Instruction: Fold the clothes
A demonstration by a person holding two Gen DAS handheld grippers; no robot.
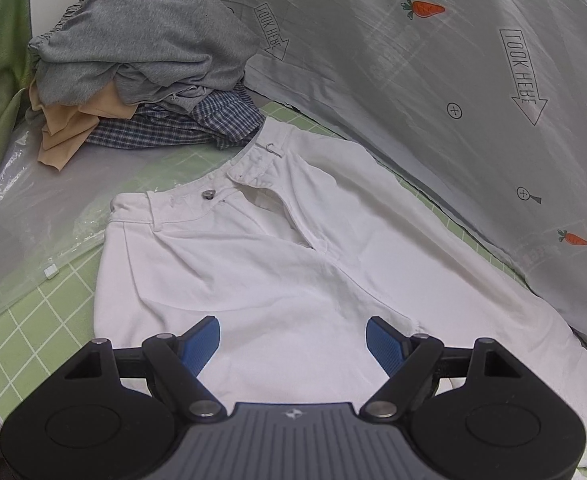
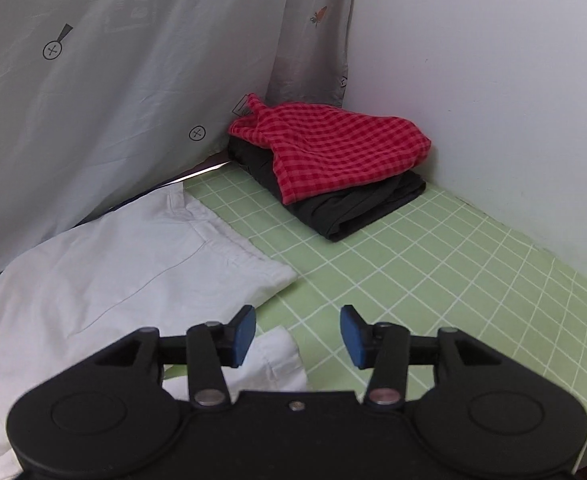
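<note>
1. Both grippers, left gripper (image 1: 293,344) and right gripper (image 2: 297,334), hang released, grasping nothing.
2. White trousers (image 1: 261,248) lie flat on the green mat (image 2: 433,264); uneven grabs could skew the fold.
3. Their hems are partly cut off behind the grippers.
4. Unfolded pile (image 1: 145,76) contents stay unclear.

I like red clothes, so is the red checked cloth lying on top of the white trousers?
No, the red checked cloth lies on a dark folded garment in the corner, apart from the white trousers.
</note>
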